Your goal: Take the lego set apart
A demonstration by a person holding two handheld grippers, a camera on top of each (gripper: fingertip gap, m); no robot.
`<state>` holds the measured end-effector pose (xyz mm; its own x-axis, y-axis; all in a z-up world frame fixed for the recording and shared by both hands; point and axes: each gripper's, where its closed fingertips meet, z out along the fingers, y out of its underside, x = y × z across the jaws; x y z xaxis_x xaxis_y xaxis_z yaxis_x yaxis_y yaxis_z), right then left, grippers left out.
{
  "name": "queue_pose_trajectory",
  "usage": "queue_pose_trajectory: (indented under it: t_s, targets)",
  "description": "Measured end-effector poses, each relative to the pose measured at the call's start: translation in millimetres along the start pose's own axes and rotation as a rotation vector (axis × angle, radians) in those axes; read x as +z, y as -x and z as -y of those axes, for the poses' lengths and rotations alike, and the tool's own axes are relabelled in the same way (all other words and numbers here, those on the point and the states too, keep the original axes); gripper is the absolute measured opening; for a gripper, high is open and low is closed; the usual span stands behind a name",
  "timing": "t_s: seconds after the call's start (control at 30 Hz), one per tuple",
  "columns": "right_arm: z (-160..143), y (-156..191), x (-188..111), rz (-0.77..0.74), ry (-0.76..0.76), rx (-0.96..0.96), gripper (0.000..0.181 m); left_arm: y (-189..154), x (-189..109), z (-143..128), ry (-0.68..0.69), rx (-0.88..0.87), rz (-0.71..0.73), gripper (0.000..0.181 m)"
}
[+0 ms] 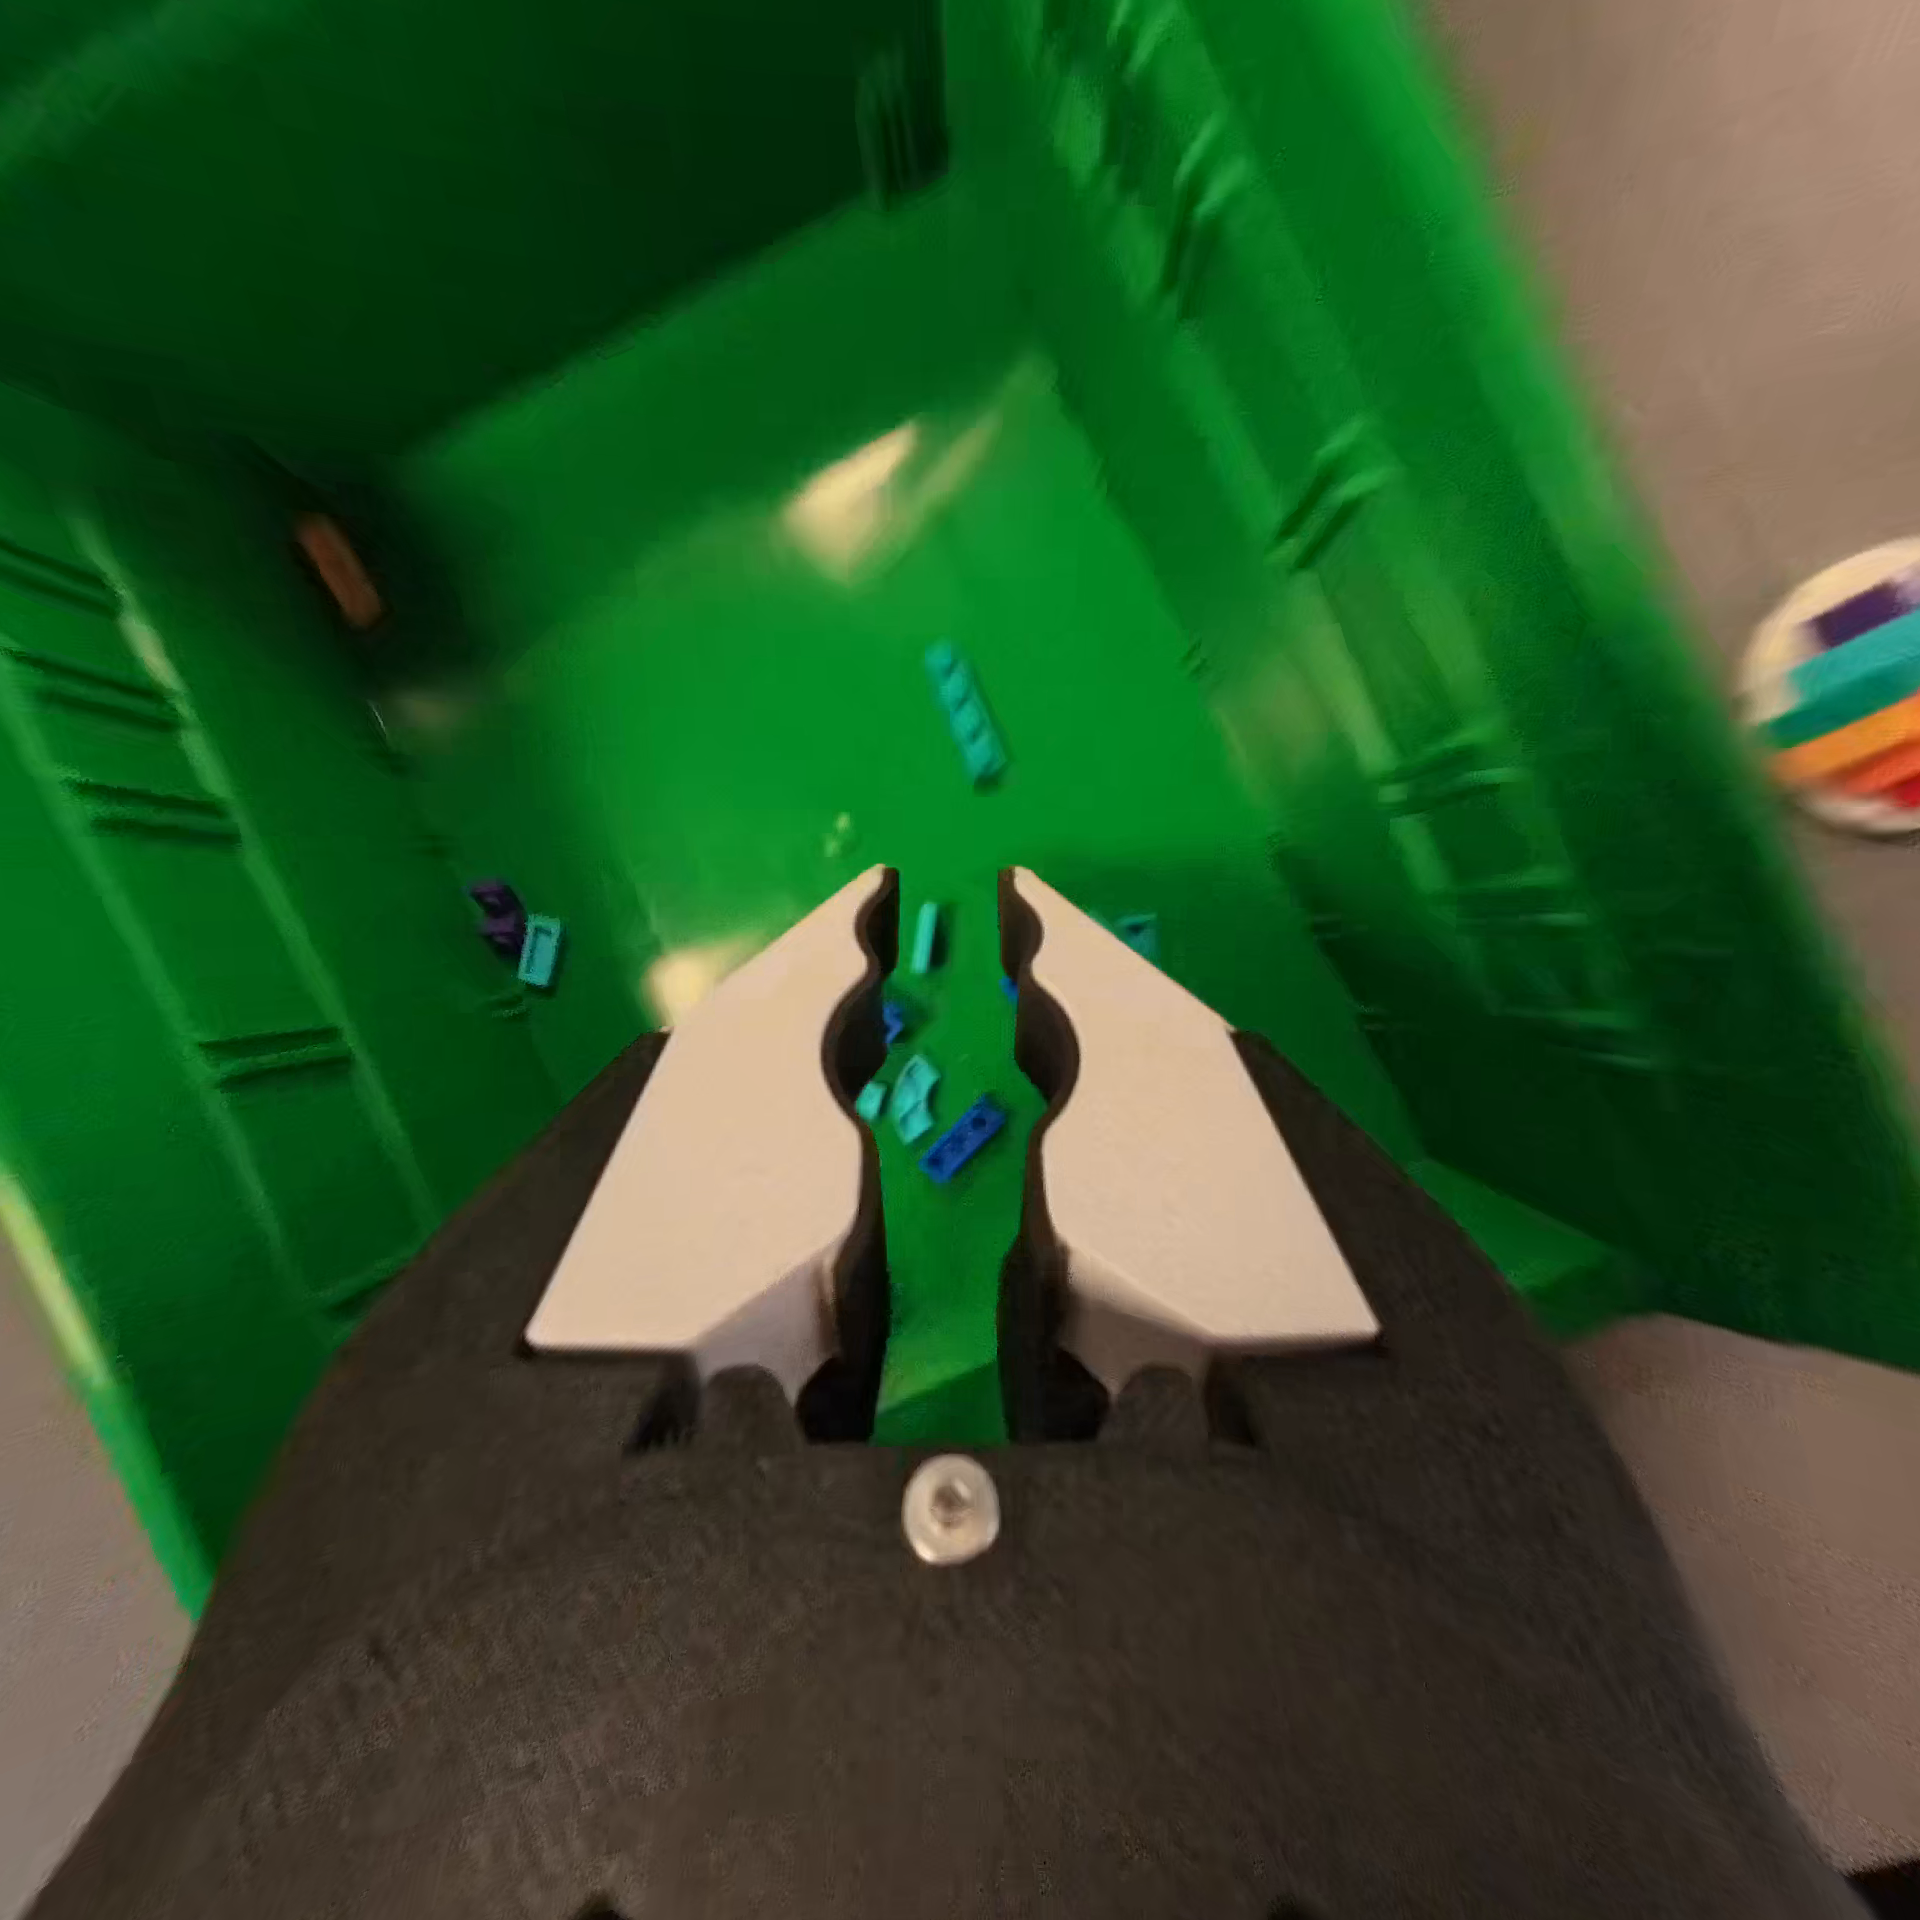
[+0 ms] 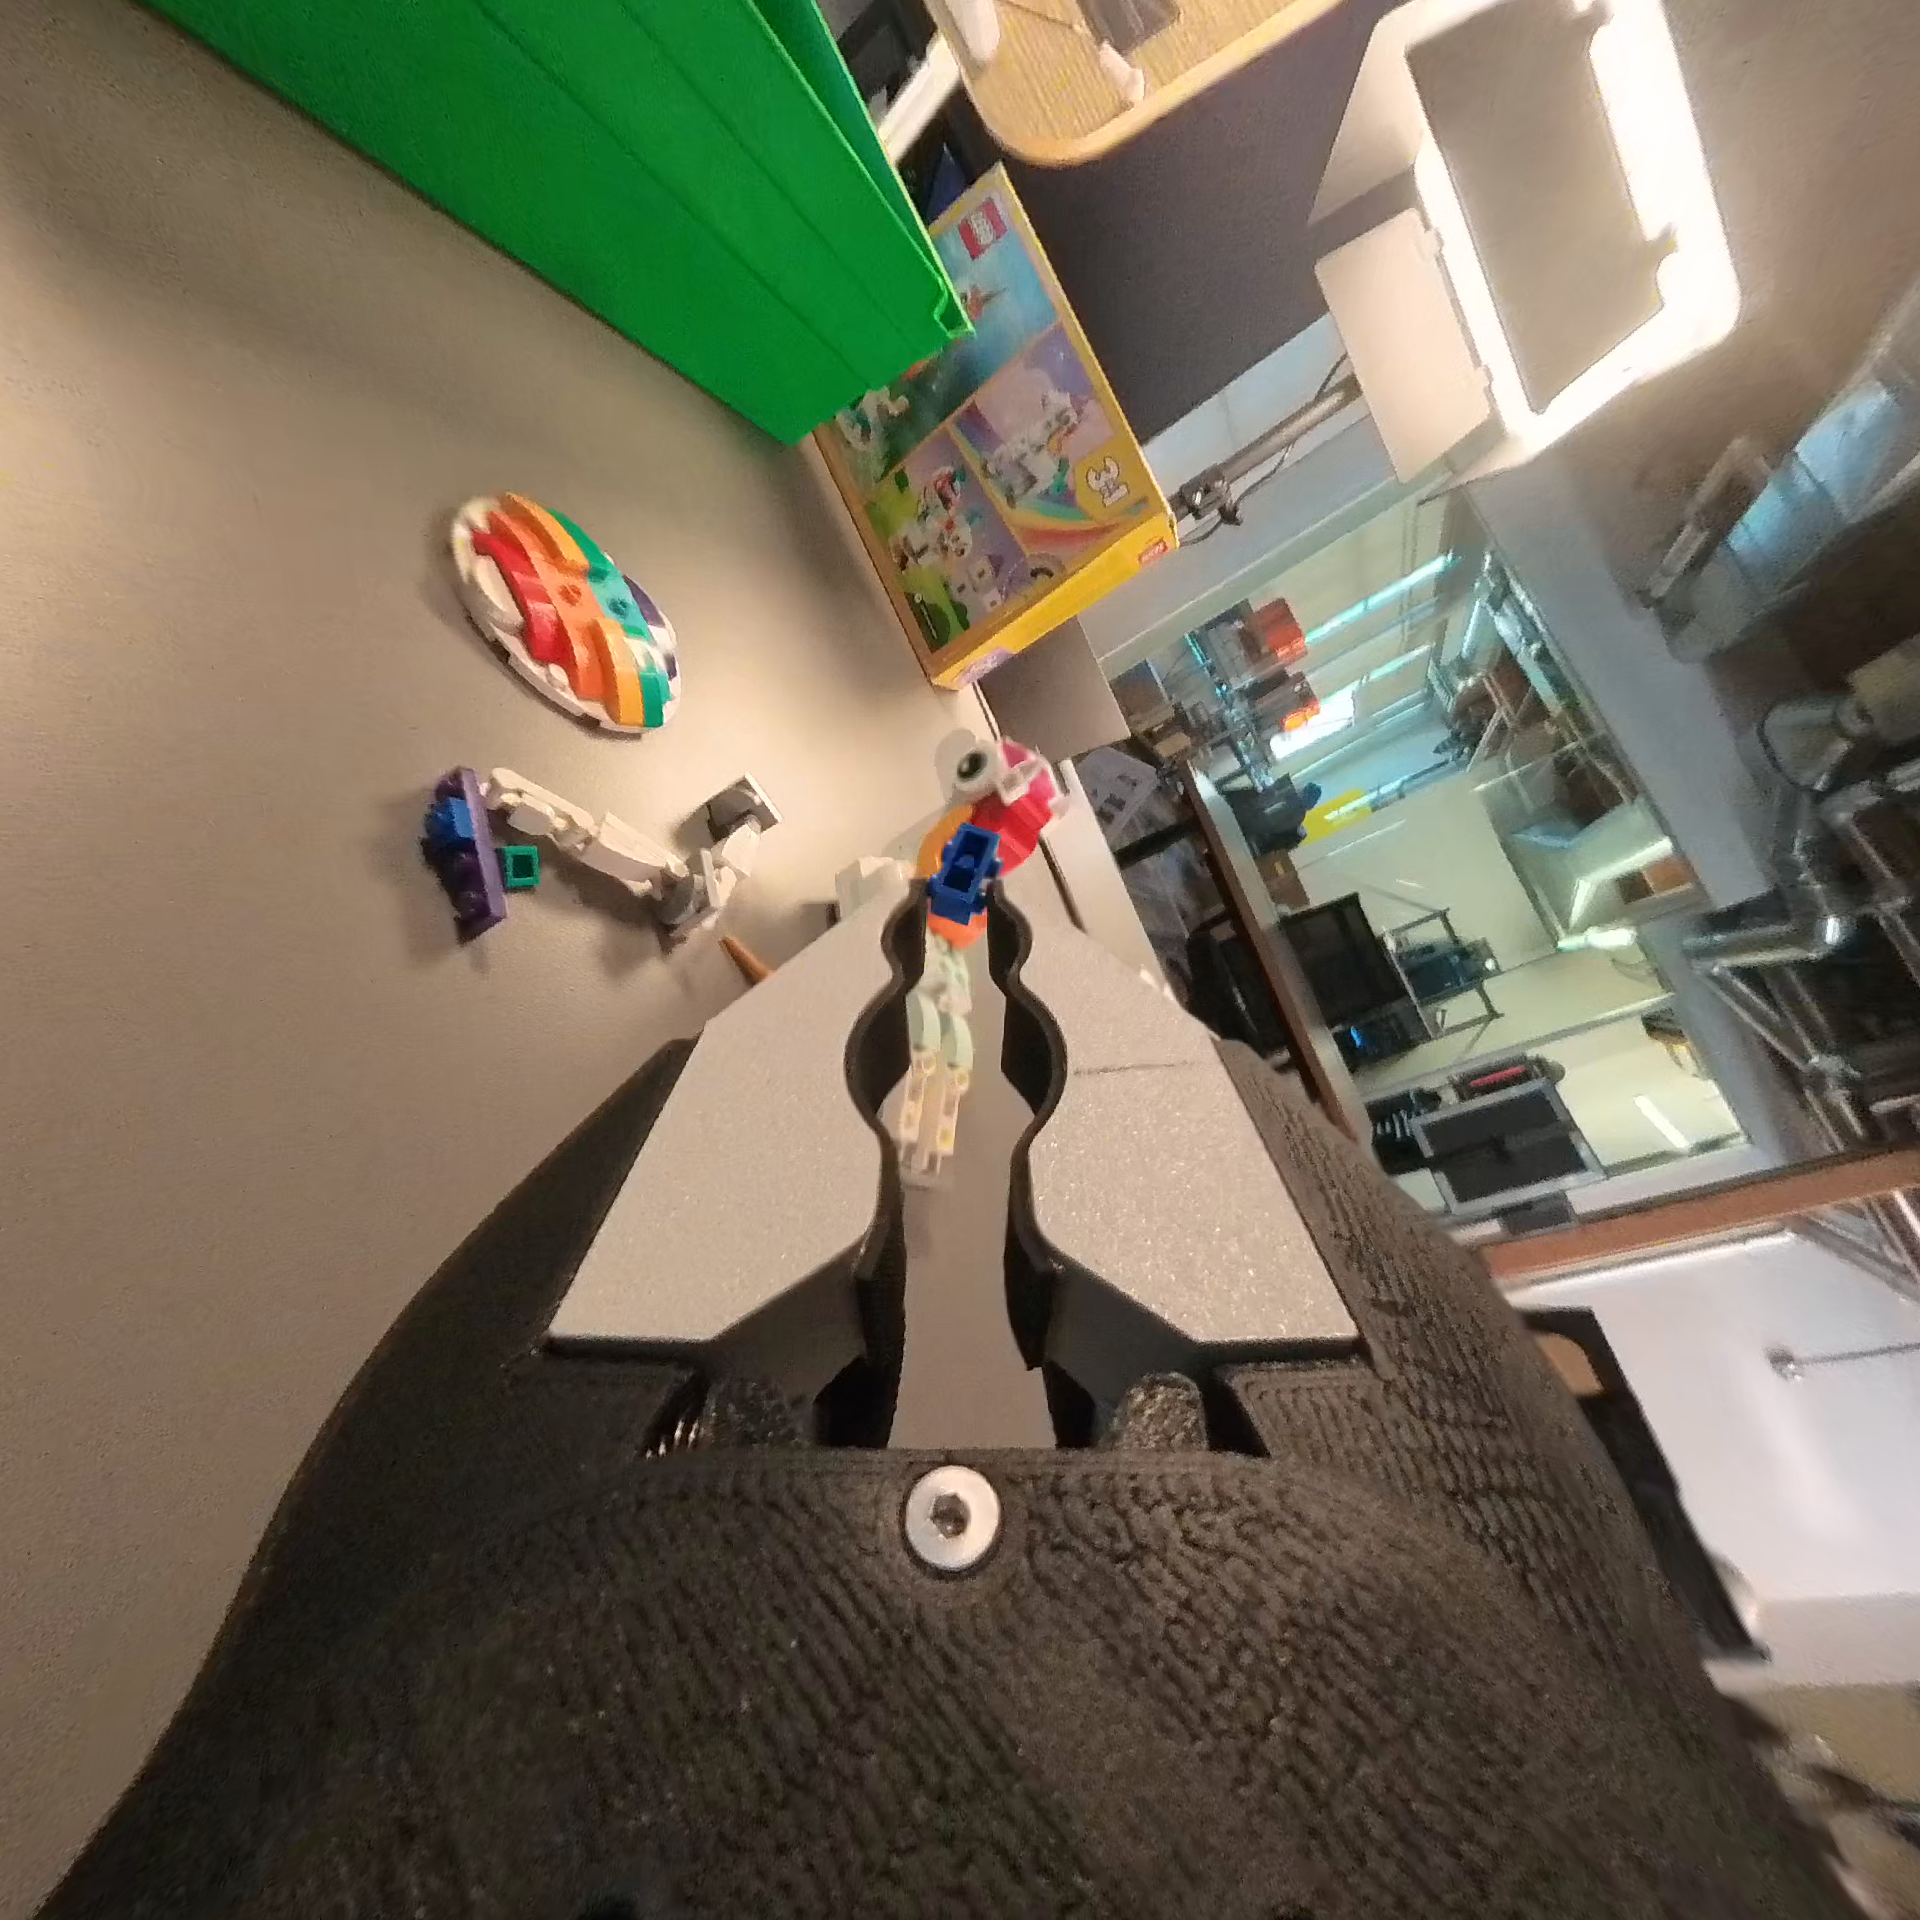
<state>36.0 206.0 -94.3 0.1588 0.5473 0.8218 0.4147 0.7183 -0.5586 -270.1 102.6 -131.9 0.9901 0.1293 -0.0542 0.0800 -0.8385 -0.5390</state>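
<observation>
Jaws of the left gripper (image 1: 948, 883) stand a narrow gap apart with nothing between them, pointing down into a green bin (image 1: 1195, 623). On the bin's floor lie loose pieces already pulled off: a long teal plate (image 1: 966, 710), a small teal piece beside a purple one (image 1: 539, 950) near the left wall, a blue plate (image 1: 963, 1139) and a few more teal bits seen through the gap. The left view is blurred, so finer detail cannot be told.

Jaws of the right gripper (image 2: 956, 914) are drawn in close on a lego figure (image 2: 961, 883), held clear of the tabletop (image 2: 208, 935): a blue brick over an orange part sits at the tips, a pale jointed limb runs back between the fingers, and a white eye piece with a red-pink part shows just beyond. How firm the hold is cannot be seen.

On the tabletop, well apart from the grippers, a round white plate with rainbow arches (image 2: 566, 613) lies whole. Near it a purple and blue chunk (image 2: 464, 854) touches a small teal square and a white jointed arm (image 2: 613, 842). A yellow-edged set box (image 2: 997, 447) stands beyond the bin.

By my reading the work is only partly done: a handful of small pieces are binned, while the held figure, the rainbow plate and the purple-and-white chunk are yet to be broken down.
</observation>
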Motion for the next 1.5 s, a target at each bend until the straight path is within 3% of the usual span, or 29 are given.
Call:
queue_pose_trajectory:
  t_s: [0.07,0.13,0.23,0.3,0.43,0.57,0.73,1.0,1.07,1.17,1.23,1.37,1.5]
  targets:
    - [17,0,-6,-0.017,-0.091,-0.045,0.010,-28,-38,29,-0.237,0.053,-0.022,0.019]
    - [30,0,-11,-0.048,-0.147,-0.107,0.010,-79,-83,48,-0.468,0.162,-0.095,0.022]
    - [53,4,-21,-0.099,-0.224,-0.249,0.010,-192,-135,40,-0.680,0.375,-0.411,0.022]
    - [70,13,-30,-0.104,-0.306,-0.345,0.009,-237,-139,22,-0.683,0.488,-0.491,0.023]
    - [96,32,-45,-0.069,-0.454,-0.411,0.009,-284,-125,-1,-0.648,0.598,-0.617,0.027]
    - [106,41,-58,-0.018,-0.542,-0.436,0.009,-302,-117,-9,-0.596,0.543,-0.788,0.029]
    - [108,47,-60,-0.001,-0.548,-0.488,0.009,-310,-109,-14,-0.526,0.507,-0.877,0.026]
    - [105,50,-56,0.001,-0.534,-0.481,0.015,-297,-104,-11,-0.502,0.477,-0.841,0.011]
    - [102,40,-53,-0.033,-0.517,-0.434,0.015,-266,-115,6,-0.606,0.450,-0.689,0.011]
    - [90,18,-47,-0.101,-0.463,-0.332,0.004,-186,-142,36,-0.772,0.295,-0.397,0.011]
    - [80,9,-43,-0.126,-0.432,-0.283,0.001,-137,-152,41,-0.790,0.185,-0.286,0.011]
    - [66,6,-35,-0.124,-0.376,-0.261,0.000,-55,-100,10,-0.433,0.047,-0.108,0.011]
    - [63,11,-31,-0.103,-0.357,-0.270,0.000,-19,-38,-29,-0.087,-0.049,-0.125,0.011]
